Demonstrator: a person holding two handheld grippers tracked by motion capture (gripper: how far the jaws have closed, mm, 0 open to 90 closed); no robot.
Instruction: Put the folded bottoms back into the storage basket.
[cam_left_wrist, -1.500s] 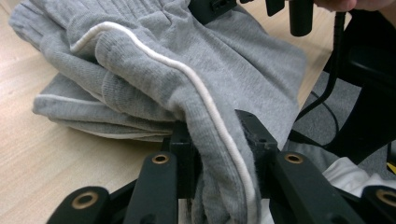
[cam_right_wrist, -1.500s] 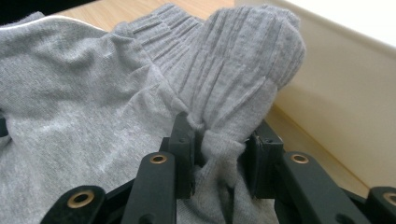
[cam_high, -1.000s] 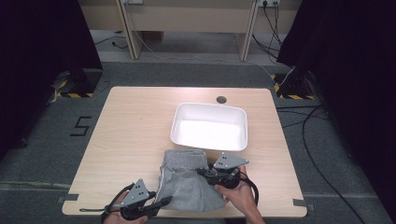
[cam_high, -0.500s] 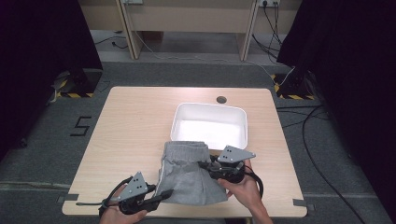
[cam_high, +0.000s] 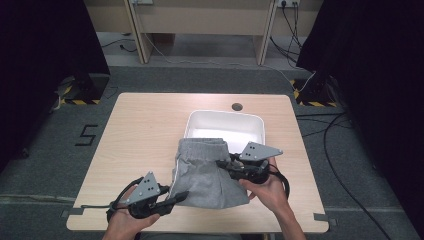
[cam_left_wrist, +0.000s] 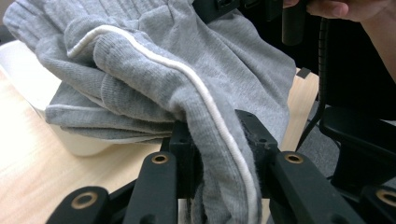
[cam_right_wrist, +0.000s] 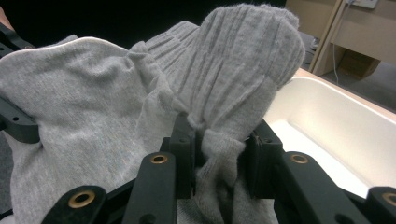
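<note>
A grey knitted garment (cam_high: 205, 172) with a thin white stripe and a ribbed band hangs lifted between both grippers above the table's near half. Its ribbed top edge reaches over the near rim of a white tub (cam_high: 225, 127). My left gripper (cam_high: 176, 197) is shut on the garment's lower left edge; in the left gripper view the striped fabric (cam_left_wrist: 196, 93) is pinched between the jaws. My right gripper (cam_high: 224, 164) is shut on a bunched fold at the right side, and the fold (cam_right_wrist: 229, 107) rises between its jaws in the right gripper view, beside the tub (cam_right_wrist: 336, 126).
The wooden table (cam_high: 140, 135) has a round dark cable hole (cam_high: 237, 106) behind the tub. Cables (cam_high: 345, 185) run across the grey floor on the right. A floor mark shaped like a 5 (cam_high: 88, 135) lies left of the table.
Both grippers have carried the garment away from the table's near edge toward the tub. Its ribbed top now overlaps the tub's near rim, and the right gripper has risen.
</note>
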